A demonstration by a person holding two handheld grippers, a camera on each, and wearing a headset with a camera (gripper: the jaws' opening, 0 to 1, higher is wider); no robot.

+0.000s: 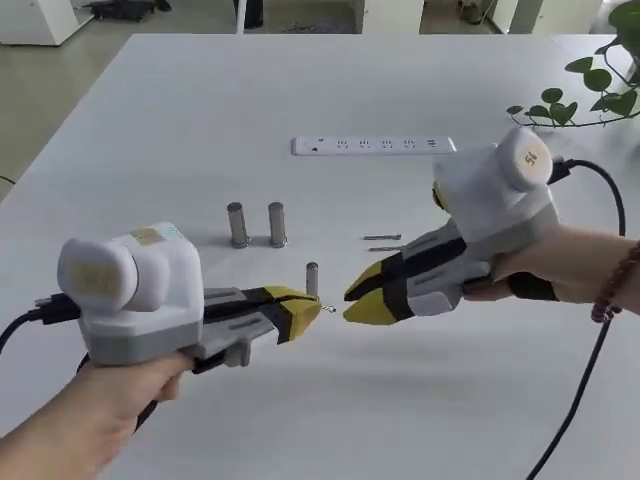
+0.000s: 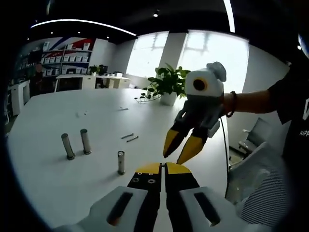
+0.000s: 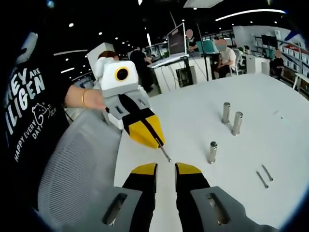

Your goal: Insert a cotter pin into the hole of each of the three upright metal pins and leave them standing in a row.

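Left tool (image 1: 308,304) is clenched on a cotter (image 3: 164,152). Its free end sticks out past the yellow tips, roughly in line w/ the jaws, pointing at the right tool (image 1: 350,303). Right tool is released: jaws apart, nothing in them, tips just short of the cotter's end w/ a small gap between.

Near pin (image 1: 312,281) stands upright on the desk (image 1: 330,400), just behind the left tool's tips in the head view. The other two pins (image 1: 257,224) stand side by side farther back and to the left, apart from it. Two spare cotters (image 1: 383,243) lie flat on the desk beyond the right tool (two there plus one held makes three, so I'd put the task at its first insert).

What the next move turns on, as I judge it: the cotter's long axis lies about level and the near pin's is vertical, so the cotter must go in crosswise, up near the pin's top. Left tool is the nearer by far and already has the cotter beside the pin. The hole is too small to make out, so can't tell which way it faces. Lining up w/ it is the tricky bit.
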